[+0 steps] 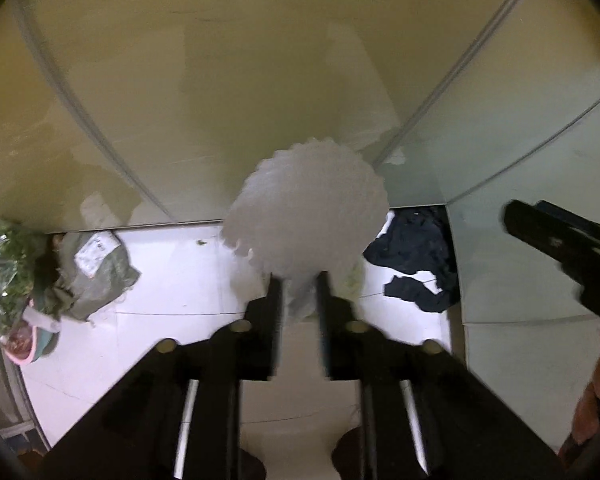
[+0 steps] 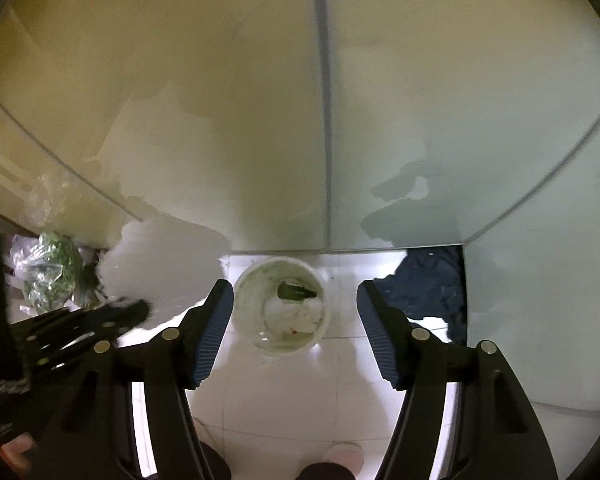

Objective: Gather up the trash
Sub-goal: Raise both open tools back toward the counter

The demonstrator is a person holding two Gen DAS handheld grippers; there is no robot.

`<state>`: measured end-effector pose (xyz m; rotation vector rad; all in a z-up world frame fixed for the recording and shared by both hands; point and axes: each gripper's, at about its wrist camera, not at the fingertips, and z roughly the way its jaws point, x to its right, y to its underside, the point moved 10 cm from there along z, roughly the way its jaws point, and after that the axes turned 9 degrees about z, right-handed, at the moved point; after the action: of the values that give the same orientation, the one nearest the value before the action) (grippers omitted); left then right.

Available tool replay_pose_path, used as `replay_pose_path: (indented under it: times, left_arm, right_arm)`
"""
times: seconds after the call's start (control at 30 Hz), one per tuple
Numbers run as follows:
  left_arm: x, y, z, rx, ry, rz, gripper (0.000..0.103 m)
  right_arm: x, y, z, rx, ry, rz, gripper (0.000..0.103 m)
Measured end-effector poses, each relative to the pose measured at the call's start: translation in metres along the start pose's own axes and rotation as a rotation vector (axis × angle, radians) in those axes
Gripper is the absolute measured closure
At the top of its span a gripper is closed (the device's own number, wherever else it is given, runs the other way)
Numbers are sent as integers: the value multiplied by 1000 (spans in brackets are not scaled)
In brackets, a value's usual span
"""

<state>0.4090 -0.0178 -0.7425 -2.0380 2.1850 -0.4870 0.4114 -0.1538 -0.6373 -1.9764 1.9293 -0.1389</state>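
Left of the white trash bucket (image 2: 283, 306) on the tiled floor (image 2: 284, 400), the left gripper (image 1: 299, 280) pinched a white scalloped paper plate (image 1: 306, 208), raised above the floor. The right gripper (image 2: 296, 312) hung directly over the bucket, jaws spread wide and empty; dark clothing (image 2: 432, 288) lay right of the bucket.

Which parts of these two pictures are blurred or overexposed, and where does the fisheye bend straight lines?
Left wrist view: the white scalloped piece in the left tool is smeared by motion, the floor is blown out, and the wall seams curve. Right wrist view: sharper; the right tool and white bucket are clear, though the floor glares and the left tool is blurred.
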Motion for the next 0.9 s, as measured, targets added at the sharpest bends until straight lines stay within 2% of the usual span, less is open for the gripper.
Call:
replay_pose_path:
  times: [0.03,0.07,0.23,0.4,0.53,0.7,0.9]
  left_arm:
    - [2,-3,5,-6,2,-4,60]
    - [4,-5,9,-11,-2,-8,46]
    - [8,-7,21,-44,8,-23,44]
    - [16,-13,-19,-12,7,-21,44]
    - [25,-25,-90,30,-11,3,44]
    - [40,-49,-189,103,-29,26,44]
    - [65,-86,-326,253,-51,27,44]
  right_arm:
    - [5,-2,-8,11,4,9,42]
    - [9,-5,-7,17,5,15,42]
    - [19,-11,-32,53,16,34,41]
    - [21,-17,-59,69,21,33,41]
    - [12,-28,-99,89,8,29,41]
    - [-1,-53,-177,144,-22,12,41]
    - [-10,-84,-284,238,-34,-33,41]
